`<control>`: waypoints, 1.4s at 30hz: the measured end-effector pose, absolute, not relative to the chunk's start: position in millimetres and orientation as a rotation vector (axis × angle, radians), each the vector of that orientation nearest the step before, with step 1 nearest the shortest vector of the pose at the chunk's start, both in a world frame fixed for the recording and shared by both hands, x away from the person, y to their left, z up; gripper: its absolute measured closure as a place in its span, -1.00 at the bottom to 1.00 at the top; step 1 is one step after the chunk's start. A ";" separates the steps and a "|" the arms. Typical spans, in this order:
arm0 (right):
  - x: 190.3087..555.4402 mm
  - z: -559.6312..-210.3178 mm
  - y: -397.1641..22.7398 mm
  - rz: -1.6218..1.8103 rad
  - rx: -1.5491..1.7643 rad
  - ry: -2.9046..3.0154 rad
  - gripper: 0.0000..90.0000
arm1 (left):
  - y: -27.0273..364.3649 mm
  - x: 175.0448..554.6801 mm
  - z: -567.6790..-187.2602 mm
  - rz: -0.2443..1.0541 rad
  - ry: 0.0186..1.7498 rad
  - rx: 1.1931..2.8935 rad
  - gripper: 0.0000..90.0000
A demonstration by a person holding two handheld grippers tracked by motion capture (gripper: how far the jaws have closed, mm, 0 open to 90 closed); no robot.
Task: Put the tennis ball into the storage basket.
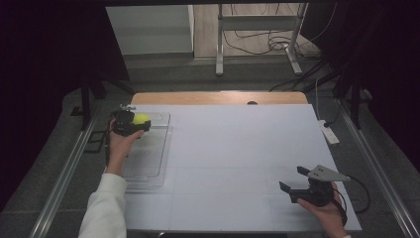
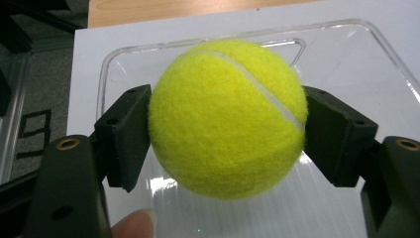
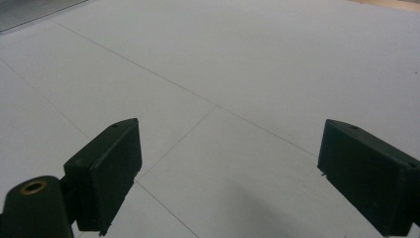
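A yellow tennis ball (image 1: 141,119) (image 2: 228,119) is clamped between the two black jaws of my left gripper (image 1: 132,122) (image 2: 227,130), which is shut on it. The ball hangs over the far end of a clear plastic tray (image 1: 148,153) (image 2: 346,54) at the left of the white table (image 1: 237,148). My right gripper (image 1: 293,179) (image 3: 228,173) rests near the table's front right corner, its jaws wide open with only bare white tabletop (image 3: 237,74) between them.
A wooden strip (image 1: 218,97) edges the table's far side. Metal rails (image 1: 64,173) run along both sides of the table. A white power strip (image 1: 328,132) lies beyond the right edge. A stand's legs and cables (image 1: 257,44) are on the floor behind.
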State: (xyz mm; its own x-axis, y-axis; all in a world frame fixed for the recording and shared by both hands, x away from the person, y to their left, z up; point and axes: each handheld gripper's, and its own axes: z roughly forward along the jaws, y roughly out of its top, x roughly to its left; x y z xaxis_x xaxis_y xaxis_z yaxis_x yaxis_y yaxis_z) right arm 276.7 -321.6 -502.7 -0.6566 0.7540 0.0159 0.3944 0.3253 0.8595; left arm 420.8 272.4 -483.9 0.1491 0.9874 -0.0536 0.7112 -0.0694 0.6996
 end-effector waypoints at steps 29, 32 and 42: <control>277.0 -503.3 -321.7 1.263 1.020 2.209 -0.77 | 259.3 432.2 -502.5 0.592 1.673 1.965 -0.41; 277.1 -503.3 -321.7 1.259 1.022 2.209 -0.77 | 260.5 433.0 -503.7 0.595 1.683 1.973 -0.41; 277.5 -503.7 -321.8 1.259 1.024 2.210 -0.77 | 260.4 436.0 -507.7 0.611 1.714 2.013 -0.41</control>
State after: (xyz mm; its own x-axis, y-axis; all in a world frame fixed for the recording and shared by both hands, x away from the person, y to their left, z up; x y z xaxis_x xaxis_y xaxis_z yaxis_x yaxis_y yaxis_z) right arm 277.5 -321.8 -503.7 -0.6531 0.7571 0.0156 0.3995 0.3270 0.8564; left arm 436.0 260.4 -507.7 0.1417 0.9883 0.0567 0.8015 -0.1481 0.5794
